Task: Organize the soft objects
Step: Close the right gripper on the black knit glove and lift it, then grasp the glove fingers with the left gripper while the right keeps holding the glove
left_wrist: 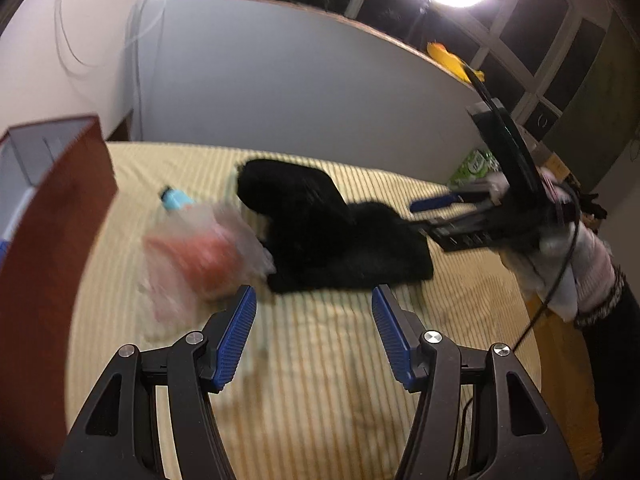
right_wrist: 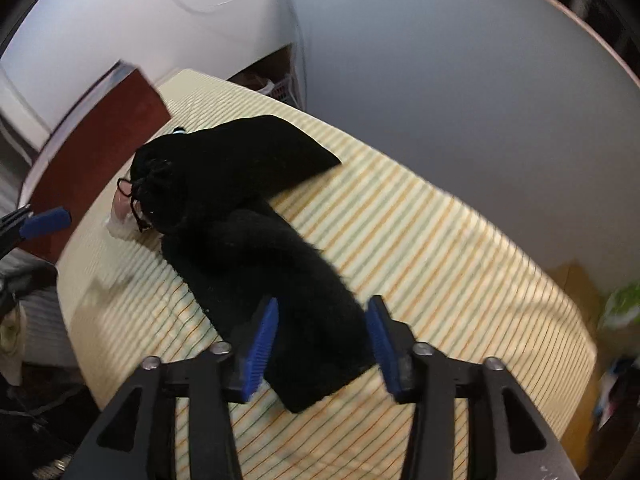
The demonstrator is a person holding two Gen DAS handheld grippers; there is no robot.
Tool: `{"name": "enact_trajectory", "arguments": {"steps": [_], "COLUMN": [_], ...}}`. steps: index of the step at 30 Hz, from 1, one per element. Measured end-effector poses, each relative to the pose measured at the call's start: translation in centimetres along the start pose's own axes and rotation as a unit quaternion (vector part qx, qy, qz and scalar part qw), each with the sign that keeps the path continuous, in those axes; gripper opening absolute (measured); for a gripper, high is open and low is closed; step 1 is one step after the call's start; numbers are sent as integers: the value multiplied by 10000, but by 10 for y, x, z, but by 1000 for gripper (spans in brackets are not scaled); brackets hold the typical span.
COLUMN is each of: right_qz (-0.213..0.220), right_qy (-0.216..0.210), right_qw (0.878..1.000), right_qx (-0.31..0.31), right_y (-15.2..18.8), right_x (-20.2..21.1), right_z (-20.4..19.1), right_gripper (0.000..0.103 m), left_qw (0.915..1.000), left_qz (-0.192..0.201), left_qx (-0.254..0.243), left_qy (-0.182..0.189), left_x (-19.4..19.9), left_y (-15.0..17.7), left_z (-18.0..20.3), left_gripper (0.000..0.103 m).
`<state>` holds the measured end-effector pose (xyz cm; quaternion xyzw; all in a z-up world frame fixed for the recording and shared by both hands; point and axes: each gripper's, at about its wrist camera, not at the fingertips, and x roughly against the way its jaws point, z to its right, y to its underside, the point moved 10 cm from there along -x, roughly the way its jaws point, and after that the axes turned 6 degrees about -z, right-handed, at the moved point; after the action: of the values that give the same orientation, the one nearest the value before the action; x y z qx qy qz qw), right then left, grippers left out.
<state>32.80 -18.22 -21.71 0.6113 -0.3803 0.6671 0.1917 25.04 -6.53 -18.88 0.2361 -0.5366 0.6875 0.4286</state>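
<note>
While our right gripper [right_wrist: 322, 340] hangs released over the near end of the black cloth [right_wrist: 256, 236], its long axis runs away up-left across the striped bed [right_wrist: 460, 248]. Our left gripper [left_wrist: 314, 332], also released and empty, sits farther off, so the right is nearer.

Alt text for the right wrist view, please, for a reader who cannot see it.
The right gripper, jaws open, hangs over the near end of a black fuzzy cloth lying on a striped yellow sheet. A black drawstring pouch lies against the cloth's far end, beside a red-brown box; the picture is motion-blurred.
</note>
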Motion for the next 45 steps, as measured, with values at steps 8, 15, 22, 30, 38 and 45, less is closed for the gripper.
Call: {"name": "enact_trajectory", "arguments": {"steps": [8,15,22,30,38,45], "right_qz": [-307,-398,-438,-295,-179,-9], "right_qy": [184,-71,-701,-1625,-2223,-2210], "right_qw": [9993,9986,9907,9664,9422,9421], "right_qx": [145,-352,-1078,-1971,-2499,-2522], "right_y": [-15,11,47,86,122,153], "right_x": [-37,-21,-6,5,13,19], "right_z": [-8,-2,-12,-13,-21,-36], "right_gripper": [48,16,13,12,11,11], "left_qw": [9996,9995,9983,9976,9972,9971], "left_qz": [-241,-292,-440,-537,-568,-623], "left_qx": [58,87,266,349,302,84], "left_qy": [109,127,272,273,382,417], "left_x": [-22,-30,-48,-69,-74,-84], "left_y": [20,30,46,42,43,43], "left_z": [12,16,25,42,61,80], "left_gripper": [59,59,59,52,49,42]}}
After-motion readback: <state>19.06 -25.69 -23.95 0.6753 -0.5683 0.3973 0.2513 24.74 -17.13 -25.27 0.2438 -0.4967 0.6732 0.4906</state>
